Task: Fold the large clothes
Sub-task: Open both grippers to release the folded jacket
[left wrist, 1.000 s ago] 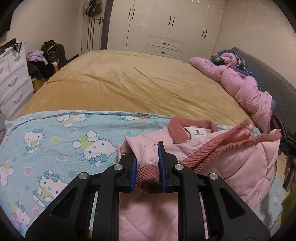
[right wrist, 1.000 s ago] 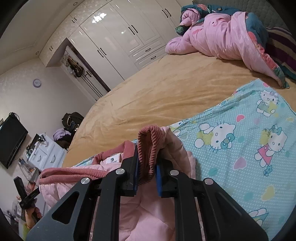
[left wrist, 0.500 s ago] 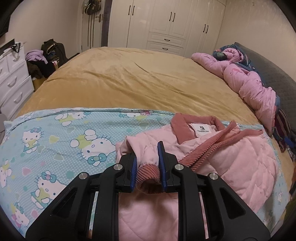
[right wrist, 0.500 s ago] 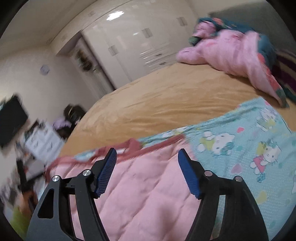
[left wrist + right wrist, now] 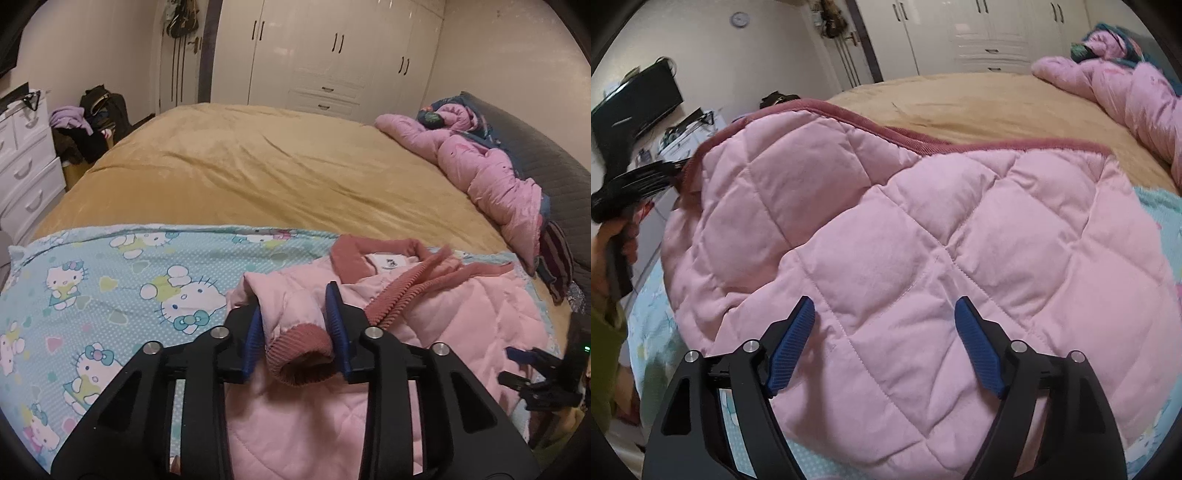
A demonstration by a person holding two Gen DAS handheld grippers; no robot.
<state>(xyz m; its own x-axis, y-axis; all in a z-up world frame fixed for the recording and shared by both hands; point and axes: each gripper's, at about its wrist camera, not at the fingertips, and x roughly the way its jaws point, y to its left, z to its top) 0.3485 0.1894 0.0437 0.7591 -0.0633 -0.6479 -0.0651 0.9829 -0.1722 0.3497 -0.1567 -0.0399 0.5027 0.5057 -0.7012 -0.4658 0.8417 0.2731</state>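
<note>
Now the jacket point(image 5: 424, 332) lies collar toward the wardrobe, both grippers' fingers point(image 5: 792, 345) spread, holding nothing.

The jacket point(image 5: 424, 332) lies on the blanket point(image 5: 110, 288), the quilt point(image 5: 491, 173) far right.

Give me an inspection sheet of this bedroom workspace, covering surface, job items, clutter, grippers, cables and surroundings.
Surface: tan bedspread, with a light blue cartoon-cat print sheet spread across its near part.
Job's things: pink quilted jacket with dusty-rose ribbed trim lies on the print sheet, one sleeve folded across it.
Clutter: bunched pink comforter along the bed's far right side.
Grippers: left gripper has just been opening, the sleeve cuff between its jaws; right gripper has just been opening, over the jacket, holding nothing.
Cables: nothing seen.
Surroundings: white wardrobe, white dresser, black wall screen.
</note>
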